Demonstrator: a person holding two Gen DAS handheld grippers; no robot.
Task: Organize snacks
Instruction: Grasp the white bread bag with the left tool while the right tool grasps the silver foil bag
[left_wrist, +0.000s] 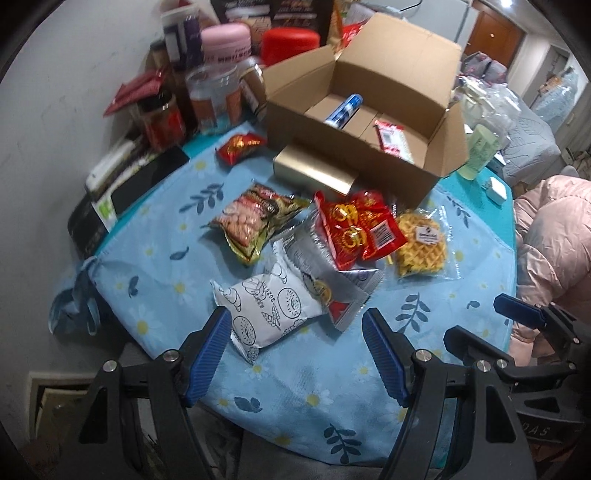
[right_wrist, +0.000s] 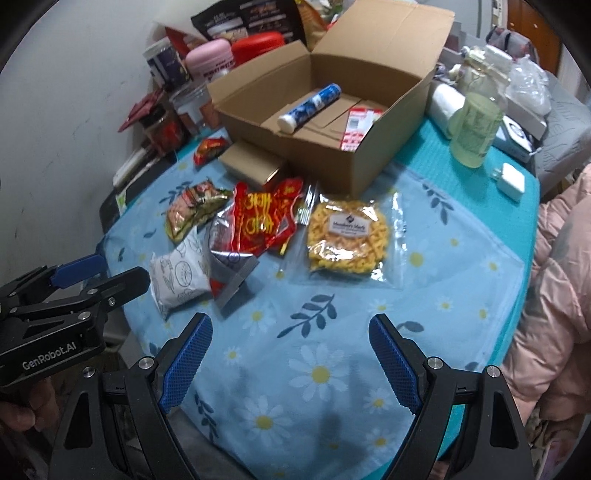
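Floral tablecloth (right_wrist: 332, 369), snack packets (right_wrist: 258, 221), cardboard box (right_wrist: 332, 158)

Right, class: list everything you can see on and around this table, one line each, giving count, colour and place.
cardboard box: one, brown, open, back of the table
tube: one, blue and white, lying in the box
flat packet: one, red and white, in the box
waffle bag: one, yellow in clear wrap, right of the pile
red packets: a few, front of the box
white bag: one, black drawings, nearest the left gripper
tablecloth: one, blue with daisies
jars: several, back left
left gripper: one, blue pads, open, empty
right gripper: one, blue pads, open, empty
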